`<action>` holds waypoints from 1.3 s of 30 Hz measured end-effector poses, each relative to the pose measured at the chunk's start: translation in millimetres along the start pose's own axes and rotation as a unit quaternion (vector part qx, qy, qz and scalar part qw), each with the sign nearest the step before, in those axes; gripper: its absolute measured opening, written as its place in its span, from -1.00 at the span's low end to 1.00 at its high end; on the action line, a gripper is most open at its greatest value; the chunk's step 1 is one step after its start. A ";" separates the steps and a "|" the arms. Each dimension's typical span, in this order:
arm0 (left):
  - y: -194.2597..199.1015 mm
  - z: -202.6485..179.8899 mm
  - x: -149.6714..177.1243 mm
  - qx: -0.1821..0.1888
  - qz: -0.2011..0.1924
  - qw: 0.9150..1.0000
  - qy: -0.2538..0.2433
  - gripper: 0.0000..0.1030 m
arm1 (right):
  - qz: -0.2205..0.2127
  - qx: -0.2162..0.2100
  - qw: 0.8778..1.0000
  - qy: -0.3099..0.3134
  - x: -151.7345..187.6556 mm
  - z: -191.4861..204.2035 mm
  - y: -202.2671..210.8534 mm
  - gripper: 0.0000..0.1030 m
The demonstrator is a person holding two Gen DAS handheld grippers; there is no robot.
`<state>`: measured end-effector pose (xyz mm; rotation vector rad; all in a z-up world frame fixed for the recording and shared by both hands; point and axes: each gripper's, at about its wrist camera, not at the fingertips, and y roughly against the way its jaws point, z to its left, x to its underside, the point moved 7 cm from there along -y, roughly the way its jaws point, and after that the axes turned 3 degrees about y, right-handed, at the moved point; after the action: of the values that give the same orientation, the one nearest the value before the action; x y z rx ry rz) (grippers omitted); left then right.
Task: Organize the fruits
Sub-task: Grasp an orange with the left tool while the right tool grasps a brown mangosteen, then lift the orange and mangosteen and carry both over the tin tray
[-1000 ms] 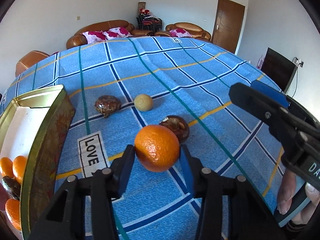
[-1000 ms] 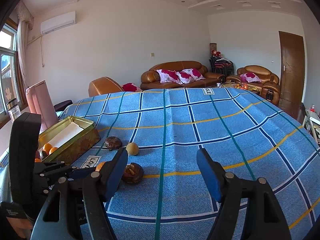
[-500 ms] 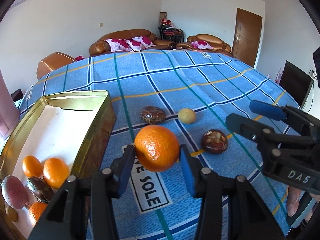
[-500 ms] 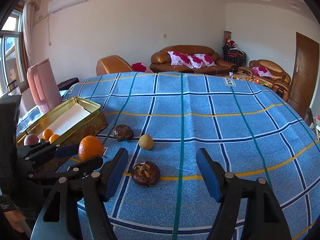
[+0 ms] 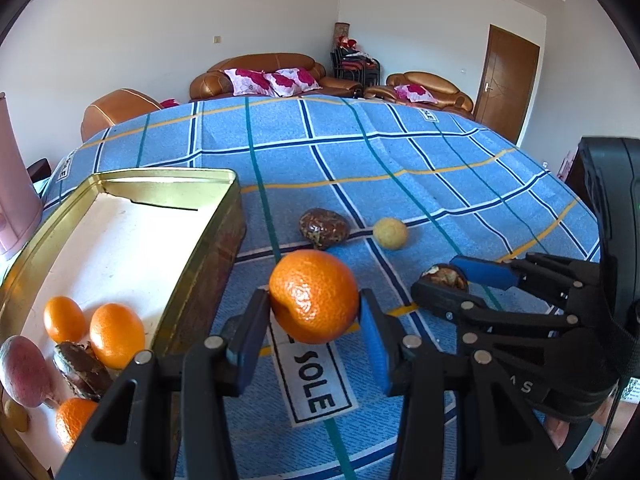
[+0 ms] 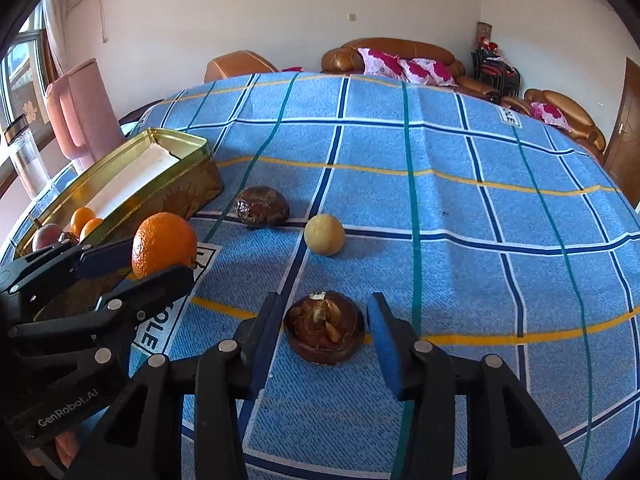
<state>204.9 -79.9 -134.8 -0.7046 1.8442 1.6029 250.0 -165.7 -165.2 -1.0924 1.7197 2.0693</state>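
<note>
My left gripper [image 5: 314, 320] is shut on a large orange [image 5: 314, 295] and holds it above the cloth, just right of the gold tin [image 5: 216, 236]; the orange also shows in the right wrist view [image 6: 164, 245]. The tin holds several small oranges [image 5: 116, 340], a reddish fruit [image 5: 22, 370] and a dark fruit [image 5: 80, 368]. My right gripper [image 6: 324, 330] is open, its fingers on either side of a dark brown fruit [image 6: 325, 329] lying on the cloth. Another dark brown fruit [image 6: 262, 205] and a small yellow fruit [image 6: 324, 234] lie farther back.
The table wears a blue checked cloth [image 6: 460, 208]. A pink jug [image 6: 82, 108] and a clear bottle [image 6: 26, 156] stand left of the tin. Brown sofas [image 5: 260, 76] and a door [image 5: 508, 80] are beyond the table.
My left gripper has carried the orange left toward the tin. My right gripper has come down and forward, narrowing around the near dark brown fruit.
</note>
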 end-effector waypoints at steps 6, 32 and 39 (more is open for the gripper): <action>4.2 -3.5 -0.8 -0.002 -0.011 1.000 -0.009 -0.09 | -0.001 -0.007 1.000 -0.004 0.5 -0.4 1.6 -0.15; 32.5 -4.1 -7.6 -0.006 -0.081 0.997 -0.017 -0.09 | -0.094 -0.006 0.995 0.024 -10.0 10.7 36.9 -0.16; 40.0 -5.4 -8.7 -0.012 -0.101 0.995 -0.022 -0.09 | -0.124 -0.004 0.992 0.032 -10.9 14.6 48.3 -0.16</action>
<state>181.5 -79.7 -100.8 -0.8315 1.6687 1.4992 222.6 -162.9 -121.5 -1.3138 1.5162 1.9100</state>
